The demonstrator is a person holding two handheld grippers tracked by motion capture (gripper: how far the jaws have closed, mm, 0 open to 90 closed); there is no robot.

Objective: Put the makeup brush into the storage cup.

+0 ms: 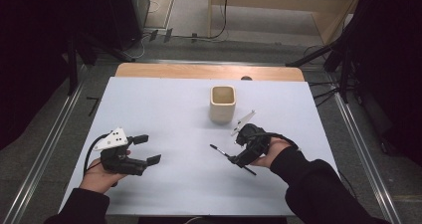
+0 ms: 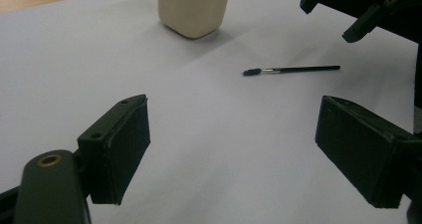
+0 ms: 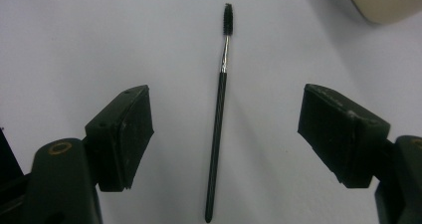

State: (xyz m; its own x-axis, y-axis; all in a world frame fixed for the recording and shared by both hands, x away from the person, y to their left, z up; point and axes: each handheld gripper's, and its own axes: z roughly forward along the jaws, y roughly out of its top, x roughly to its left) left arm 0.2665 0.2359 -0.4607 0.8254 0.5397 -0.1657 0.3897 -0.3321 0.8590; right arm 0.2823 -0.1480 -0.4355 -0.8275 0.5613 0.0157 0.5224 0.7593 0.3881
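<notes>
**Right gripper poised over a thin black brush, jaws apart**

Taking the cream cup [image 1: 222, 103] as the landmark, everything sits on the person's side of it, on the pale sheet [image 1: 164, 109] that covers the table.

Nearest the person, to the near left of the cup and well apart from it, the left gripper [image 1: 147, 149] rests in its hand with jaws spread wide and nothing between them; the left gripper view shows only bare sheet between the two pads.

To the near right of the cup, the right gripper [image 1: 233, 158] hangs low over the brush [image 3: 219, 109]. Its jaws stand released, one on each side of the handle, and neither pad touches it; the right gripper view shows clear sheet between each pad and the handle. The brush is not grasped.

The brush lies flat on the sheet, just nearer than the cup and slightly to its right. It is a slim black stick with a short metal neck and a small dark bristle head [image 3: 228, 19]. In the high view its long axis runs on a diagonal: the bristle head points left and slightly away from the person, while the handle's butt end points toward the person's right side. In the right gripper view the axis runs nearly straight between the jaws, head farthest from the gripper.

Farthest off stands the cup, upright and open-topped.
</notes>
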